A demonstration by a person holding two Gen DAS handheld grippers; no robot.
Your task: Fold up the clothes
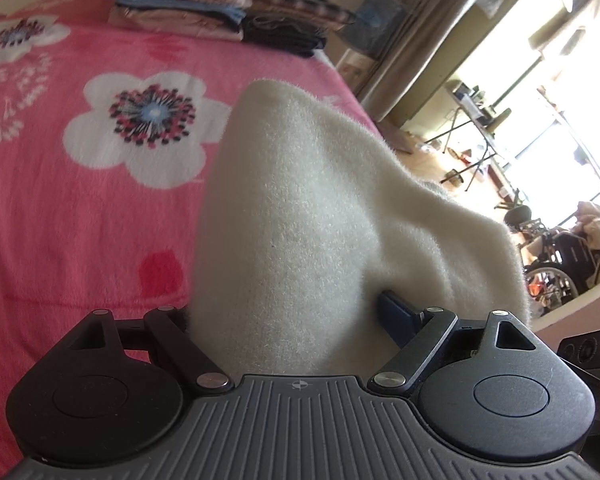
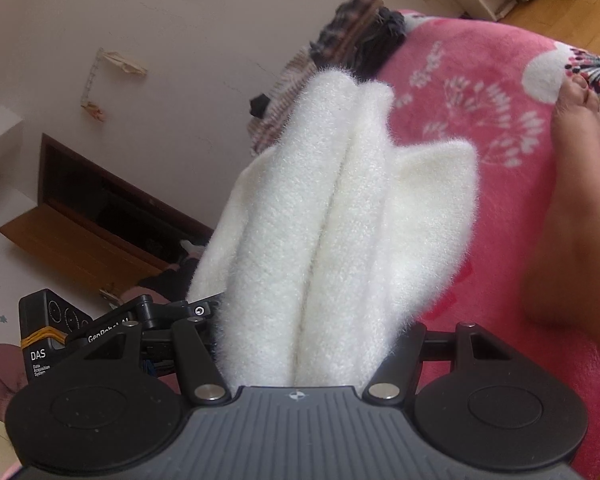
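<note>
We hold a folded white fleece (image 2: 324,240) above the pink bed (image 1: 60,208), its long axis running away from both claws; left claw (image 1: 300,312) and right claw (image 2: 300,344) each clamp it.

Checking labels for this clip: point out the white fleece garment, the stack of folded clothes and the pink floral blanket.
white fleece garment (image 1: 300,216): left wrist view, middle of the raised fold.
stack of folded clothes (image 1: 204,0): left wrist view, striped upper layers.
pink floral blanket (image 1: 60,220): left wrist view, plain pink patch.
</note>
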